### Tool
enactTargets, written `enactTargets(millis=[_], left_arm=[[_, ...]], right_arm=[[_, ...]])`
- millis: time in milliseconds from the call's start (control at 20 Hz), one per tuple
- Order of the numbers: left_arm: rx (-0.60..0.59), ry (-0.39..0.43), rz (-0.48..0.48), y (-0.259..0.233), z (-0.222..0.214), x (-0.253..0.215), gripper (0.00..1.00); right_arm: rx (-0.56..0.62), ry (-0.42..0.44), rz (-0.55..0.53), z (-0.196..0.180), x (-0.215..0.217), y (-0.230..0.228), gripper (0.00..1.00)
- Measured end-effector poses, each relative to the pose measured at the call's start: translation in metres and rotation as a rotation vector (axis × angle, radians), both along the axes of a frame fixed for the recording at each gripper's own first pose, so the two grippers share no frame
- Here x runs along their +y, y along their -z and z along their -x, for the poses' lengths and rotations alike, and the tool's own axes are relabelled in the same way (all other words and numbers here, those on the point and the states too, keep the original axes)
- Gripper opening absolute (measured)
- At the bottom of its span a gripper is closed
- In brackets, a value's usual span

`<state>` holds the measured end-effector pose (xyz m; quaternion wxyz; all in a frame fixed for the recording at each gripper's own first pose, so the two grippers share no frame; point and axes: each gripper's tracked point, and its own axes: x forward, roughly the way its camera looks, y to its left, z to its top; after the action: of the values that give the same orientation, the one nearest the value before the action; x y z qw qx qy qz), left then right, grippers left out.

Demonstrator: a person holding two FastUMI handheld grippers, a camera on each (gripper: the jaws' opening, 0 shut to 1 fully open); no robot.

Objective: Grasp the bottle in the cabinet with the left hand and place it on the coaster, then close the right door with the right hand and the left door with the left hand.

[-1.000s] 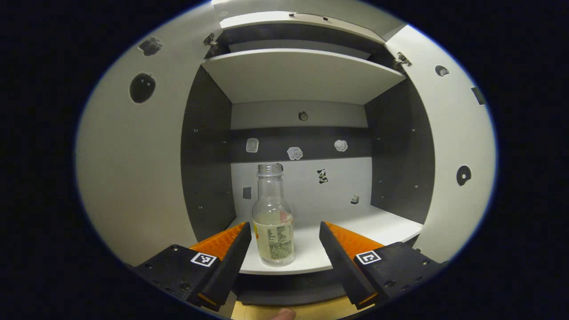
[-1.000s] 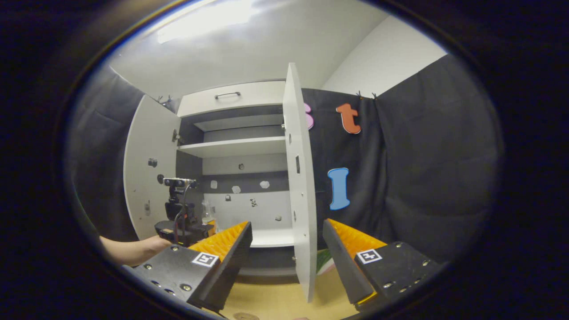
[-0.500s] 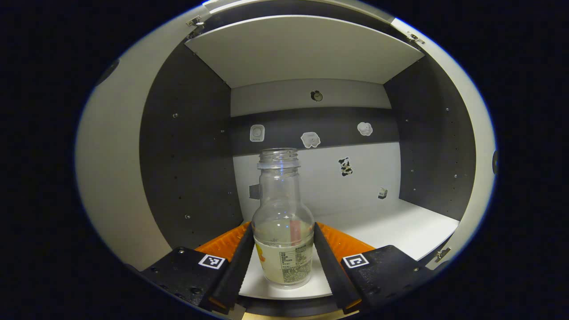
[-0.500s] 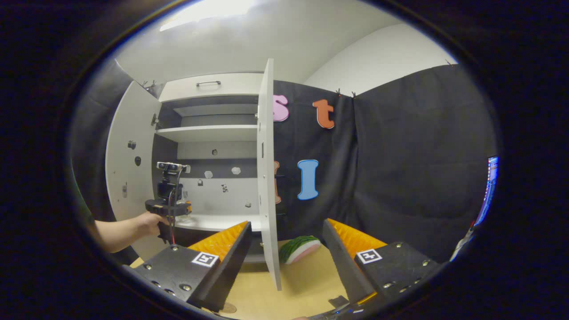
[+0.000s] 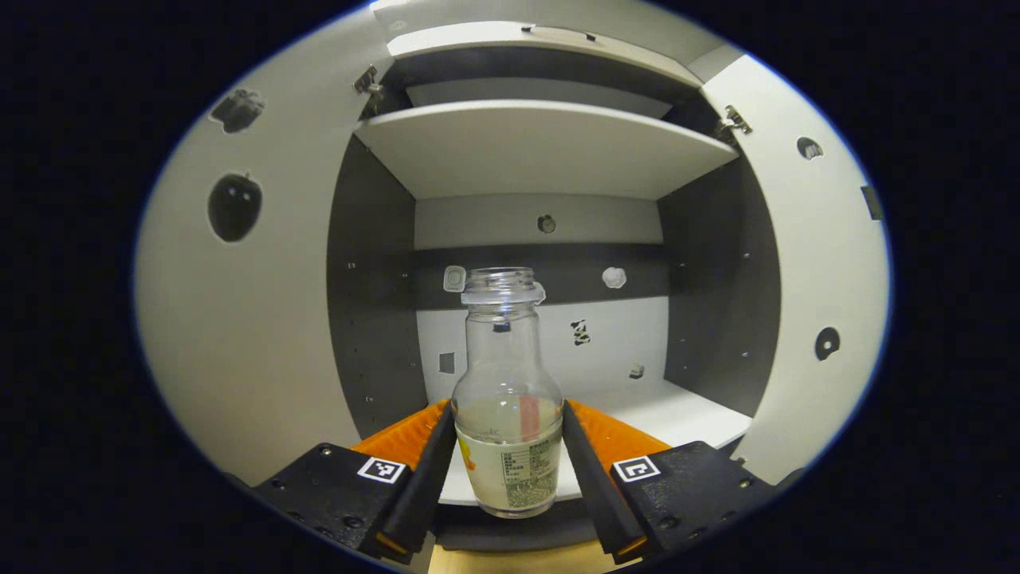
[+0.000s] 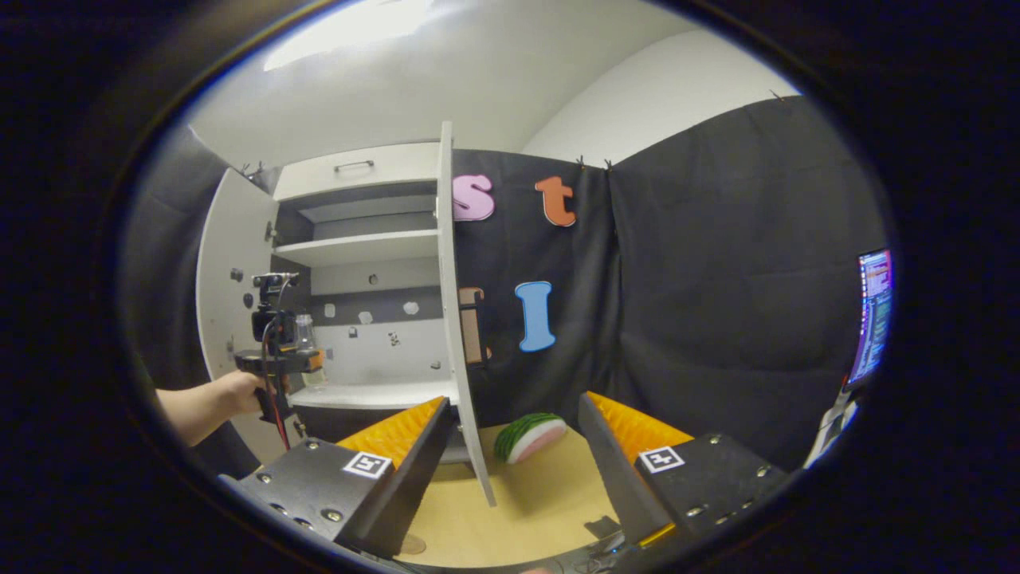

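Note:
A clear uncapped bottle (image 5: 506,414) with a pale label is clamped between the two orange-and-black fingers of my left gripper (image 5: 508,478), both pressing on its sides. It hangs just in front of the lower shelf (image 5: 661,410) of the white cabinet, its base off the shelf edge. In the right gripper view, the left gripper (image 6: 275,359) and the hand holding it are at the cabinet's left, with the bottle (image 6: 305,339) in it. My right gripper (image 6: 514,470) is open and empty above the wooden table. The right door (image 6: 454,319) and left door (image 6: 227,303) stand open.
A watermelon slice (image 6: 530,434) lies on the tan table (image 6: 542,502) right of the open right door. A round coaster edge (image 6: 412,545) peeks out beside my right gripper's left finger. A lit screen (image 6: 871,315) is at the far right. Stickers dot the cabinet's back wall.
My left gripper closed on the bottle, then drew back out of the cabinet with it lifted. The right gripper's view swung right, staying open.

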<state>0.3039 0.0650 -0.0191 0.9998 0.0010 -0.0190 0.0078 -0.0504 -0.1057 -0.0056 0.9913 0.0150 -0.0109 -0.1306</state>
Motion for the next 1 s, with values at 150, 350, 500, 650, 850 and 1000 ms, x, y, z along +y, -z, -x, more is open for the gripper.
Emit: enactTargets(millis=[150,350,500,650,850,1000], left_arm=[[-0.009,0.060,0.034,0.001,0.053,-0.025,0.80],[0.002,0.078,0.025,0.026,0.108,-0.049,0.80],[0.044,0.109,0.048,0.069,0.144,-0.075,0.80],[0.122,0.151,-0.030,0.135,0.173,-0.105,0.80],[0.184,0.227,-0.031,0.204,0.202,-0.133,0.80],[0.209,0.267,0.005,0.235,0.214,-0.140,0.81]], right_arm=[[-0.017,-0.024,0.004,0.014,-0.006,0.001,0.97],[0.004,-0.040,-0.006,0.026,-0.016,0.010,0.97],[-0.016,-0.050,-0.002,0.029,-0.021,0.005,0.97],[-0.026,-0.073,0.005,0.025,-0.018,-0.003,0.97],[-0.034,-0.080,0.006,0.020,-0.007,-0.011,0.97],[-0.059,-0.096,0.004,0.014,0.008,-0.014,0.97]])
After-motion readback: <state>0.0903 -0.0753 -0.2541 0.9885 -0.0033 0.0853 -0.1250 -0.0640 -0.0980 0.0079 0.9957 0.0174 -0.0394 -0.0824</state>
